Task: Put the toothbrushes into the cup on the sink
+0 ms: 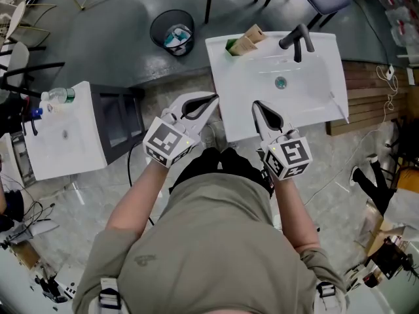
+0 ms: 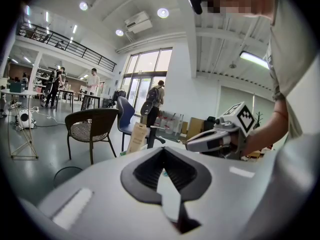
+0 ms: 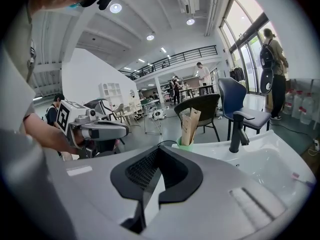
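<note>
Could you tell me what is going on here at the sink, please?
A person stands at the white sink, holding a gripper in each hand. The left hand-held gripper and the right hand-held gripper hover at the sink's front edge, jaws together and holding nothing. The green cup at the back left corner already holds brown packets. A thin white stick, probably a toothbrush, lies untouched on the sink's right side.

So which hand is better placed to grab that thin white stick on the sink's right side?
Right, probably. The stick lies on the right rim of the sink; the right gripper hangs over its front edge, nearer. The left gripper sits by the left corner, farther off.
</note>
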`<control>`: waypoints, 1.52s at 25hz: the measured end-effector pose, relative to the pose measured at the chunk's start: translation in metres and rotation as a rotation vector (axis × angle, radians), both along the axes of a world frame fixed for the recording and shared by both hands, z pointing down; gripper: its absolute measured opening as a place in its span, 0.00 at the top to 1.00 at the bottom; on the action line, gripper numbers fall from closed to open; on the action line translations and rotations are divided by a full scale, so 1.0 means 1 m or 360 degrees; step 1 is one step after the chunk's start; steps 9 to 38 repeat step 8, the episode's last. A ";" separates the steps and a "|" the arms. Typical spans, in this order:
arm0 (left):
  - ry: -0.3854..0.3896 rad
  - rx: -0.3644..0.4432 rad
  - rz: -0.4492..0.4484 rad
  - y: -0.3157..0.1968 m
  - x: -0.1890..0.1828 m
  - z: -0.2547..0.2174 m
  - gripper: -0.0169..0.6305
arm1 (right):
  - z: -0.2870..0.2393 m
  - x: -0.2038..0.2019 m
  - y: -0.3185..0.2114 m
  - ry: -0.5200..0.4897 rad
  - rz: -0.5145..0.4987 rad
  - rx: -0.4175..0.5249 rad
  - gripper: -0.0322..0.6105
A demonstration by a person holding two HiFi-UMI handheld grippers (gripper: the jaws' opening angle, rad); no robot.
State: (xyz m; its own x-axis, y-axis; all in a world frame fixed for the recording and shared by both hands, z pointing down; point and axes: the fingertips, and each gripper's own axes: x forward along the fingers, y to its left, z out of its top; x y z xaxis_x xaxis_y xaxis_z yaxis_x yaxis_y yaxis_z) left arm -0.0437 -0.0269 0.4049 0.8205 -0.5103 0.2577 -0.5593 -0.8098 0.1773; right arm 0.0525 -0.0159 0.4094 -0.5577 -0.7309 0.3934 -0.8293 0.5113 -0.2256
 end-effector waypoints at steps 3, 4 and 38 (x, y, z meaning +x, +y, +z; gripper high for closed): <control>0.0005 0.0004 0.0005 -0.001 0.001 -0.002 0.96 | 0.000 -0.001 0.000 0.0001 -0.0005 -0.0001 0.93; 0.0006 0.0004 0.0006 -0.001 0.002 -0.002 0.96 | 0.001 -0.001 0.000 0.0003 -0.0007 -0.0002 0.93; 0.0009 0.0001 0.0011 -0.002 0.002 -0.002 0.96 | 0.002 -0.001 -0.001 0.0008 -0.0011 -0.0010 0.93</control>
